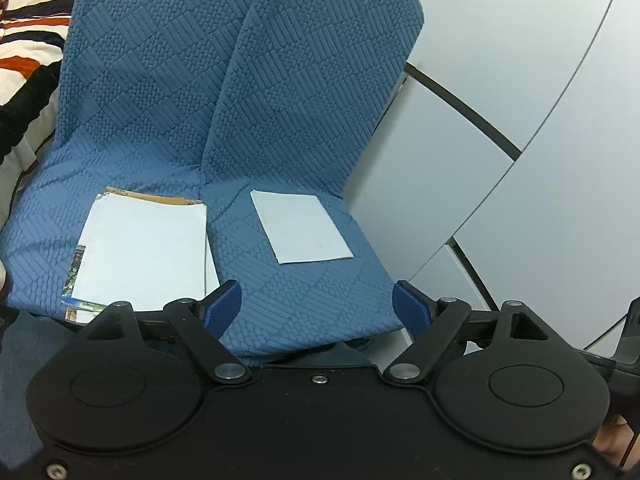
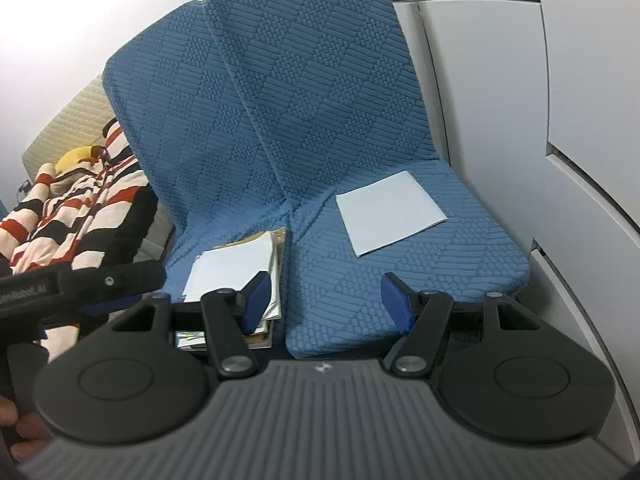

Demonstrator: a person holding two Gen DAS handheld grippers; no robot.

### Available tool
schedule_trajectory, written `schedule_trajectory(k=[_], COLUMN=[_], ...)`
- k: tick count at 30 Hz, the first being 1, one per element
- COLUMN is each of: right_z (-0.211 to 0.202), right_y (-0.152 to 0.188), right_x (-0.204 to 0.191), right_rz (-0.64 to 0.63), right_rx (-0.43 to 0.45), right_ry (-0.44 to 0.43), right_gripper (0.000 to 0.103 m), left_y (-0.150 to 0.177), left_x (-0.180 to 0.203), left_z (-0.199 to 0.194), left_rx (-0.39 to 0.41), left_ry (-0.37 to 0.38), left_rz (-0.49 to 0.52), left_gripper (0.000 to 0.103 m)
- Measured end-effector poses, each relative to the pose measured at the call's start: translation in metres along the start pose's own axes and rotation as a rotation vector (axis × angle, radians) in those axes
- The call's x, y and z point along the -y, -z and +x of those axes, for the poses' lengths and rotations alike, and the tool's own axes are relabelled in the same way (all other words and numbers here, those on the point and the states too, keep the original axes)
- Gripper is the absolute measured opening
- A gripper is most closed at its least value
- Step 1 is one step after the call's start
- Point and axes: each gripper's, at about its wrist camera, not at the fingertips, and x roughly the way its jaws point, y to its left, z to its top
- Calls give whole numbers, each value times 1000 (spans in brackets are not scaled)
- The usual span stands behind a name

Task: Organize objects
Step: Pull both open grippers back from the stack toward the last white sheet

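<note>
**Two blue seats, a paper stack and a lone sheet**

Pale grey wall panels point(image 1: 500, 80) with dark seams stand behind two blue quilted floor seats point(image 1: 280, 120) set side by side, backs upright and touching along their inner edges. At 9 o'clock of the seats lies a red, black and cream striped blanket point(image 2: 80, 208), with a yellow soft object point(image 2: 78, 156) showing just above it in the right wrist view.

On the cushion of the left-hand seat rests a stack of papers and booklets point(image 1: 144, 248), a white sheet on top, a brown edge showing at its 12 o'clock side and colour-printed covers poking out at 7 o'clock. The stack reaches the seam between the two cushions. On the right-hand cushion, at 3 o'clock of the stack and well apart from it, a single pale sheet of paper point(image 1: 302, 226) lies flat and slightly turned.

The left gripper point(image 1: 318, 310) hangs over the front edge of the right-hand cushion, its blue fingers point(image 1: 224, 304) spread wide with nothing between them; the sheet sits at 12 o'clock of it. The right gripper point(image 2: 324, 300) likewise has wide, empty fingers point(image 2: 256, 300), its left one overlapping the stack in view, and the sheet at 1 o'clock.
</note>
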Motion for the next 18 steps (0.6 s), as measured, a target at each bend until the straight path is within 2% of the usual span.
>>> schedule_trajectory(k=[2,4,5,6,18], right_z=[1,2,3,2,16], right_y=[0,0,0,0,-5], right_x=[4,8,10,13,51], right_rz=[6,4,5,10,62], right_rx=[-5,-11,-11,-6,-25], right_ry=[1,9,11,11,56], right_gripper=[64,66,80,88,86], left_y=[0,1,1,1,-2], left_x=[4,8,10,12,32], left_z=[2,6,7,9,56], left_rx=[-4,-4,-2,-1,-34], left_ry=[-3,-7,-5,-2,11], left_rz=[10,18,20,22,46], left_gripper=[85,93,97,98,101])
